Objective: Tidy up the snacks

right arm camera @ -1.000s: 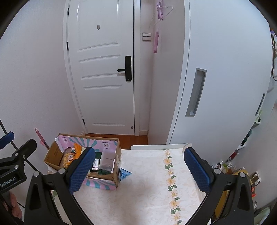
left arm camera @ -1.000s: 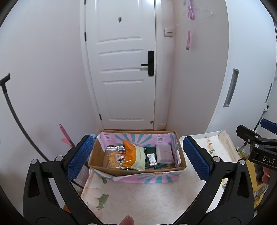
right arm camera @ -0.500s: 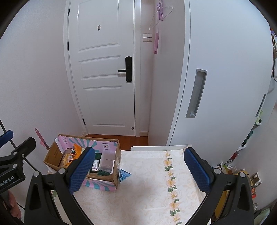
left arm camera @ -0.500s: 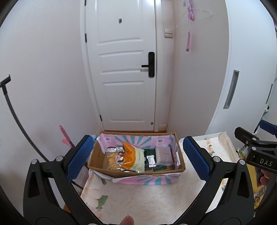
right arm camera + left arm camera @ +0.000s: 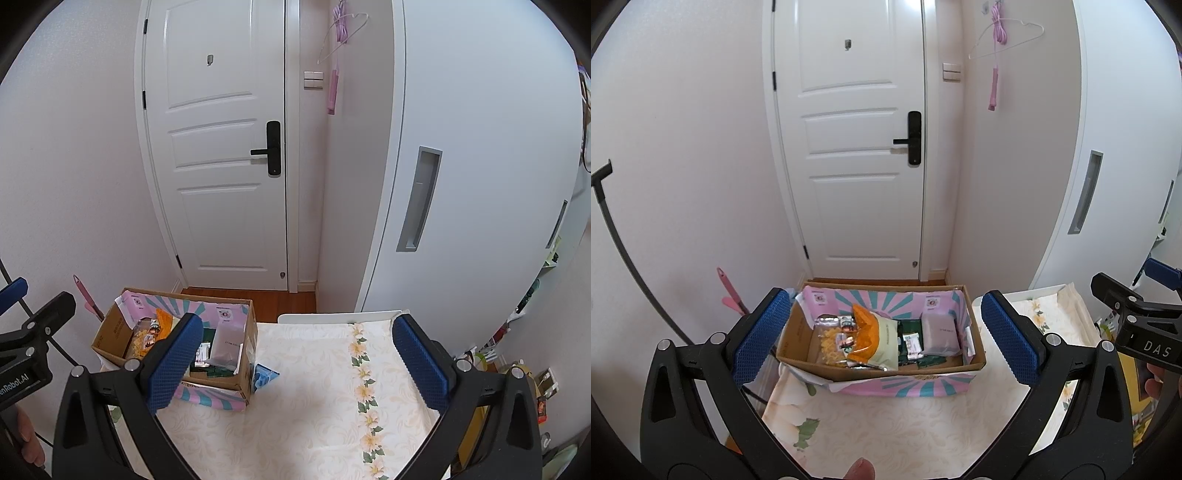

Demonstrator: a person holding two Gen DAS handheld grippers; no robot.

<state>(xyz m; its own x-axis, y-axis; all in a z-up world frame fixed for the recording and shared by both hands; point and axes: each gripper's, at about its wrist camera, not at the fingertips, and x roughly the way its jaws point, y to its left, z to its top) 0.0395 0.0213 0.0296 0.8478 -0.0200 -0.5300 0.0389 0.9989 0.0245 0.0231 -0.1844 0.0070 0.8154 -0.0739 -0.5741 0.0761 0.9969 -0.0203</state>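
A cardboard box [image 5: 886,369] with pink and teal lining stands on the floral tablecloth [image 5: 905,424], at the table's far left. It holds several snacks: an orange and pale green bag [image 5: 873,339], a grey pouch [image 5: 940,330], dark green packets [image 5: 908,341] and yellow snacks [image 5: 831,345]. My left gripper [image 5: 882,343] is open and empty, held back from the box. My right gripper [image 5: 295,362] is open and empty above the cloth, right of the box [image 5: 218,384]. A blue packet [image 5: 263,376] lies on the cloth beside the box.
A white door [image 5: 857,147] and white walls stand behind the table. A white cabinet [image 5: 461,184] rises at the right. A pink-handled tool [image 5: 729,291] leans by the left wall. Shelves with small items [image 5: 517,369] sit past the table's right edge.
Both grippers have drifted back and up a little, so the box looks slightly smaller and lower. Both stay open and empty. Nothing on the table has moved.
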